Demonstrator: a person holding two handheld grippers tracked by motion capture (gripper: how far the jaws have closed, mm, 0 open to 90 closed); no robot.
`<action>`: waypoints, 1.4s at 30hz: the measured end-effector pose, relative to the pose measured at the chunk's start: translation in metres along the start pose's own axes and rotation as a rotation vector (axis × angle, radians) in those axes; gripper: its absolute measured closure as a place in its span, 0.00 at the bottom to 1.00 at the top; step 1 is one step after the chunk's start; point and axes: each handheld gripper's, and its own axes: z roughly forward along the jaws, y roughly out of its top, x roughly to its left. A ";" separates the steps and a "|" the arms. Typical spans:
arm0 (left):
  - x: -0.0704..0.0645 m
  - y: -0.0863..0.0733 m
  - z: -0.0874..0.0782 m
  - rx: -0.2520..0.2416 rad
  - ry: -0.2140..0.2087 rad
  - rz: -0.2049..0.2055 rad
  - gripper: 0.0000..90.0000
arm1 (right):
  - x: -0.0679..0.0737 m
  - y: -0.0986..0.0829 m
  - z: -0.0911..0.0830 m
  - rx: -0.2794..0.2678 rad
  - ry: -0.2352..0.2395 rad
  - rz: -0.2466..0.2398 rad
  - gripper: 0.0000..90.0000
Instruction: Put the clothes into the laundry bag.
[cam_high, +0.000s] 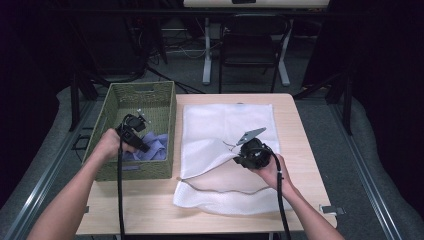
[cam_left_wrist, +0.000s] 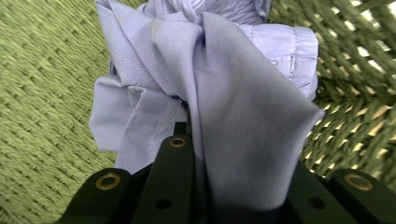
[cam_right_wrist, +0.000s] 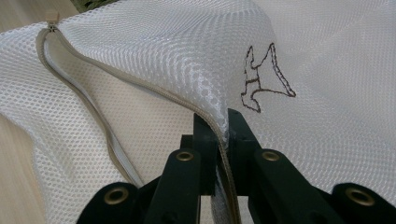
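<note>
A white mesh laundry bag (cam_high: 225, 135) lies flat on the wooden table, its zipper (cam_right_wrist: 88, 100) open along the near edge. My right gripper (cam_high: 239, 156) is shut on the bag's upper zipper edge (cam_right_wrist: 223, 135) and lifts that layer a little. A lilac cloth (cam_high: 152, 147) lies bunched inside the green woven basket (cam_high: 145, 92) at the left. My left gripper (cam_high: 142, 145) reaches into the basket and is shut on a fold of the cloth (cam_left_wrist: 224, 107), which drapes over its jaws.
The basket stands against the bag's left side on the table (cam_high: 295, 130). A small embroidered mark (cam_right_wrist: 264, 79) sits on the mesh. Beyond the table are a chair (cam_high: 248, 45) and desk legs. A metal clip (cam_high: 330, 209) sits at the table's right front edge.
</note>
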 end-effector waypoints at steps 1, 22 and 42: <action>-0.001 -0.001 -0.003 -0.009 0.012 0.004 0.93 | 0.000 0.000 -0.001 0.000 -0.002 -0.001 0.95; -0.006 0.011 -0.056 -0.081 0.078 -0.002 0.94 | 0.003 0.000 -0.002 0.001 -0.003 -0.015 0.95; -0.014 0.022 -0.106 -0.022 0.141 0.031 0.94 | 0.001 -0.001 0.000 0.009 0.013 -0.010 0.95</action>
